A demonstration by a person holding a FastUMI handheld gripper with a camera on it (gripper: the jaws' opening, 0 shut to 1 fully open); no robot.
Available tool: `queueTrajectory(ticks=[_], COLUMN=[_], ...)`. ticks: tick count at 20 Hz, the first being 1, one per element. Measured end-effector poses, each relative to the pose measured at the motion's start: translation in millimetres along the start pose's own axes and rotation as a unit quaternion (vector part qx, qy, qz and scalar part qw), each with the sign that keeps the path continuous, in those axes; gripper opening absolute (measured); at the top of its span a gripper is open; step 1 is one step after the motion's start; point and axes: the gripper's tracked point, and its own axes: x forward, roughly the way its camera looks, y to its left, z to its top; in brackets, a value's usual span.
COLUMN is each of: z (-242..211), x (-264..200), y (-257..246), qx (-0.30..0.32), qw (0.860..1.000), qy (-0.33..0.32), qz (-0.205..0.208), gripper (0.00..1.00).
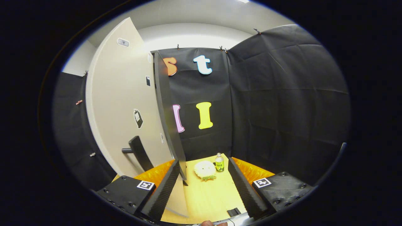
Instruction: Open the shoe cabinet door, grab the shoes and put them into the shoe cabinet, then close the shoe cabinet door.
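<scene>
My gripper (203, 161) is open, its fingers spread wide over a yellow wooden surface (210, 197). Beyond the fingertips, in line with the gap between them, lies a fluffy pale yellow slipper (204, 170), which neither finger touches. On the left stands the beige shoe cabinet door (122, 119) with a black bar handle (138, 152). Its dark edge (166, 119) runs down to a point right beside my left fingertip (174, 171). The cabinet's inside is hidden.
A small bottle with a green label (219, 162) stands right next to the slipper, towards my right finger. A small black object (234, 212) lies on the wood near the base of the right finger. Black cloth walls close in the back and right.
</scene>
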Motion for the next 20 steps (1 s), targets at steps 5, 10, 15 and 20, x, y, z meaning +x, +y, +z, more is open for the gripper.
queueTrajectory(ticks=[5,10,15,20], z=[4.3,-2.8,-4.3,-10.1], x=[3.2,-4.7,-15.7,-18.8], y=[21.6,40.1,60.6,91.7], qx=[-0.037,-0.022,-0.031,-0.028], qw=[0.999,0.999,0.997,0.998], qy=[-0.020,-0.019,-0.044,-0.048], qz=[-0.017,-0.030,-0.053,-0.030], gripper=[0.97,0.98,0.98,0.98])
